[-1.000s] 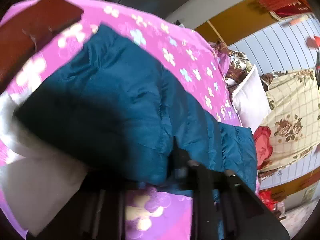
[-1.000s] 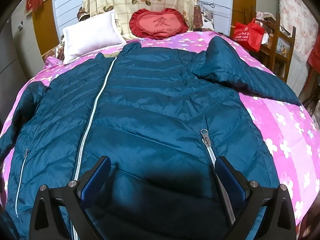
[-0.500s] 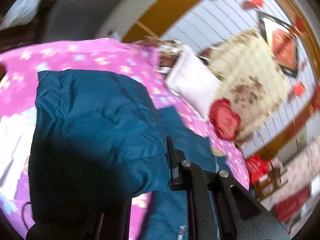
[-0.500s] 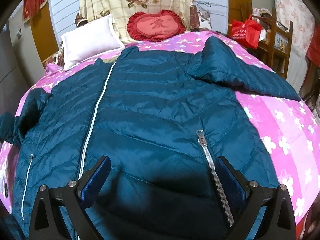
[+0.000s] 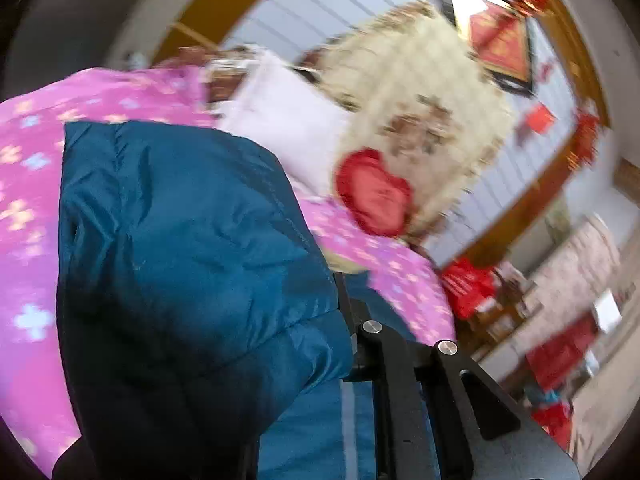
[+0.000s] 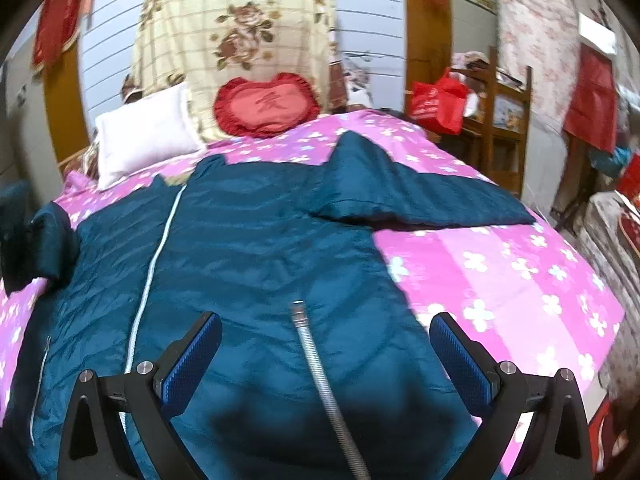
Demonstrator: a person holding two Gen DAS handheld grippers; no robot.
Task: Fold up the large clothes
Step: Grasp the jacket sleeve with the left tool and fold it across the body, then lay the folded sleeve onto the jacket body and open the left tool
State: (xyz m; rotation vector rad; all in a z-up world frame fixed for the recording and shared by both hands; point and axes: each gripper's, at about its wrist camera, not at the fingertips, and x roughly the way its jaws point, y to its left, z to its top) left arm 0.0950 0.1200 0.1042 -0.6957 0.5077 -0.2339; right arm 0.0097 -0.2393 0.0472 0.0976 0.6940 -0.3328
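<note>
The left gripper (image 5: 344, 320) fingers are clamping the sleeve (image 5: 180, 248) of the teal quilted puffer jacket (image 6: 248, 264) lying lengthwise on the pink flowered bed (image 6: 500, 272), while the right gripper (image 6: 324, 356) fingers are hovering wide open over its hem.

Bedspread (image 6: 500, 272) right of jacket (image 6: 256, 264) clear.

glossy quilted jacket (image 6: 248, 256), cotton bedsheet (image 6: 500, 264)
</note>
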